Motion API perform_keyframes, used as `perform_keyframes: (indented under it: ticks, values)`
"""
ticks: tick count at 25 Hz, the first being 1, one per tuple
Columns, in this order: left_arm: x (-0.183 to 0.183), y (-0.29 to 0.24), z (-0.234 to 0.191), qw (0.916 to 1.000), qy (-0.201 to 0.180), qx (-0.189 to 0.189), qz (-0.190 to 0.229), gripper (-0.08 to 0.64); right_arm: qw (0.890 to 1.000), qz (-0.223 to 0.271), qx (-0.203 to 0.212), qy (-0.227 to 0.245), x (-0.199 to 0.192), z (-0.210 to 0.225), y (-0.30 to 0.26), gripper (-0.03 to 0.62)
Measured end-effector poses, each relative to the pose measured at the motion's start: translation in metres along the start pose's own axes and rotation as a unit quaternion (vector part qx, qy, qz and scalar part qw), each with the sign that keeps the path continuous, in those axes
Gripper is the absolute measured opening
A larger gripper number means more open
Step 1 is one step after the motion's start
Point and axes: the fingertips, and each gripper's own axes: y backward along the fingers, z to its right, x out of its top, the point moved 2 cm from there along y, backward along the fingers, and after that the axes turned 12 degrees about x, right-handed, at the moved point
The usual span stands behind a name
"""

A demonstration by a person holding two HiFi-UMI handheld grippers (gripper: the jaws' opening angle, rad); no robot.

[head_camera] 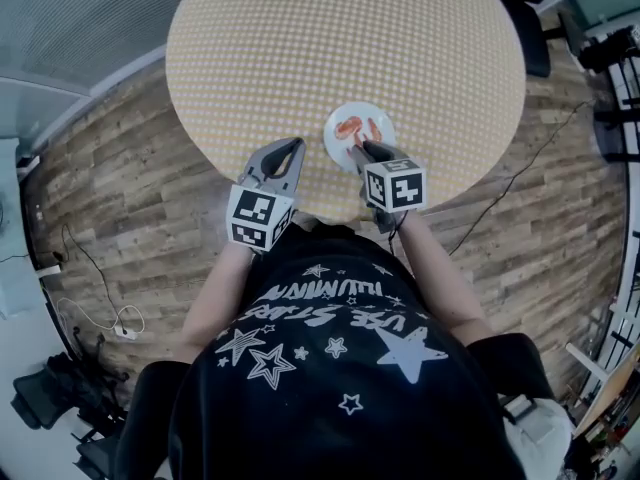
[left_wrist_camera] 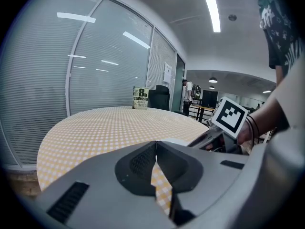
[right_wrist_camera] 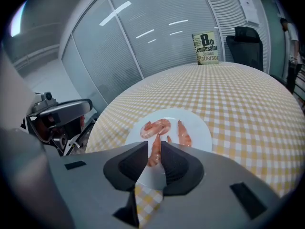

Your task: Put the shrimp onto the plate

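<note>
The right gripper (right_wrist_camera: 155, 143) pinches one shrimp (right_wrist_camera: 153, 155) just over the white plate (right_wrist_camera: 202, 128). Two more shrimp (right_wrist_camera: 156, 126) lie on the plate. The left gripper (left_wrist_camera: 156, 148) is closed tight with nothing in it.

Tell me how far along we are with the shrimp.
Two shrimp already lie on the plate. The right gripper grips a third shrimp just over the plate's near edge; releasing it is what's left. The left gripper is shut, empty. No shrimp shows elsewhere on the table.
</note>
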Motion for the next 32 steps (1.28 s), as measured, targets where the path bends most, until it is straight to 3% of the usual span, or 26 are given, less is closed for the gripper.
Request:
perform_keyframes:
  ticks: [9, 19, 32]
  values:
    - [0.011, 0.013, -0.006, 0.9991, -0.013, -0.035, 0.021, 0.011, 0.995, 0.098, 0.007, -0.025, 0.019, -0.021, 0.035, 0.072]
    - [0.020, 0.063, -0.009, 0.9943, -0.032, -0.088, 0.049, 0.011, 0.976, 0.202, -0.057, -0.061, 0.011, -0.055, 0.088, 0.072]
    - [-0.002, 0.151, -0.014, 0.9871, -0.035, -0.135, 0.079, 0.011, 0.965, 0.237, -0.089, -0.064, -0.044, -0.153, 0.110, 0.072]
